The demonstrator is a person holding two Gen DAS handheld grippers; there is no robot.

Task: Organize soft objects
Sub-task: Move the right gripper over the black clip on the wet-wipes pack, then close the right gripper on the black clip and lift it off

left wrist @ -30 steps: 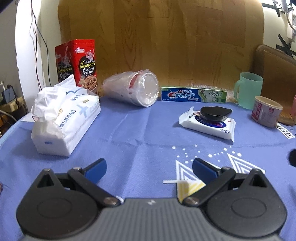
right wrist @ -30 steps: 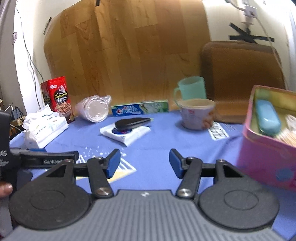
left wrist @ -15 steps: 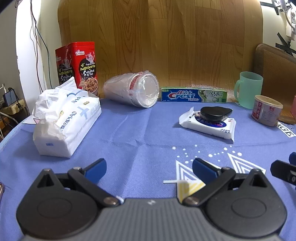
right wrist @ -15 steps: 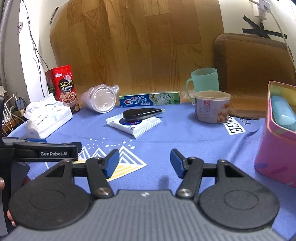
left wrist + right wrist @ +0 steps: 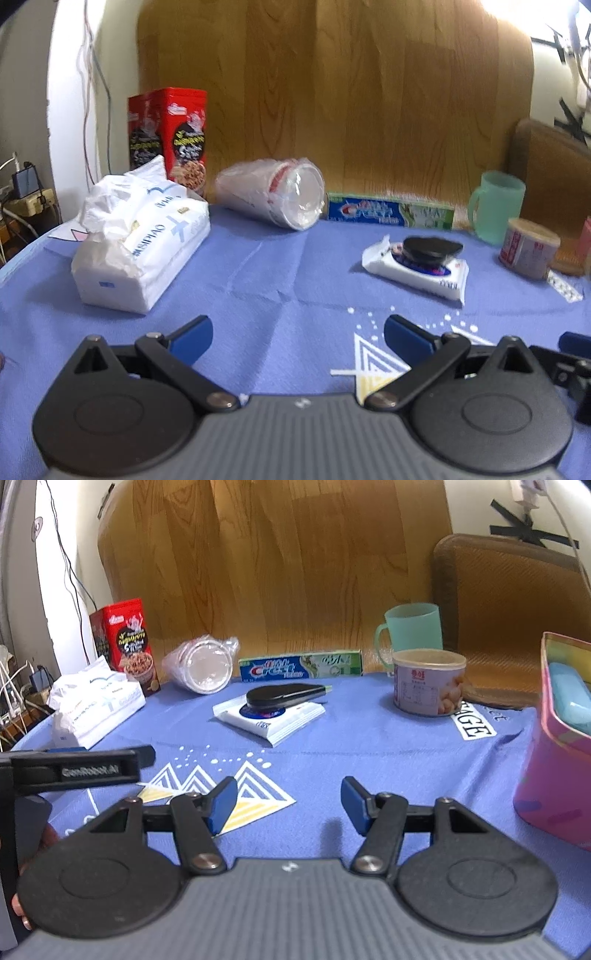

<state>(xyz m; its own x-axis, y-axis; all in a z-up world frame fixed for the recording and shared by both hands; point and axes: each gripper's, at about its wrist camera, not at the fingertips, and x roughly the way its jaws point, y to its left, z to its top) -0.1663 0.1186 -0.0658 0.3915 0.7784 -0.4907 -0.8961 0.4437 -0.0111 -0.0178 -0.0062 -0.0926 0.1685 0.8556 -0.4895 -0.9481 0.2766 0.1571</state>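
Both claws are hanging wide apart over the blue cloth, gripping nothing: my left gripper, my right gripper. I'm seeing the tissue pack lying far left. The wipes pack is sitting mid-table, a black case resting on it. The pink box is standing at right.

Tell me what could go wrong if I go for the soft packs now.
1. A black case rests loose on the wet wipes pack; lifting the pack would likely tip it off.
2. The tissue pack sits against the red cereal box, near the lying sleeve of plastic cups; a wide approach could knock either.
3. The left gripper and right gripper are open and close together, so they might collide.
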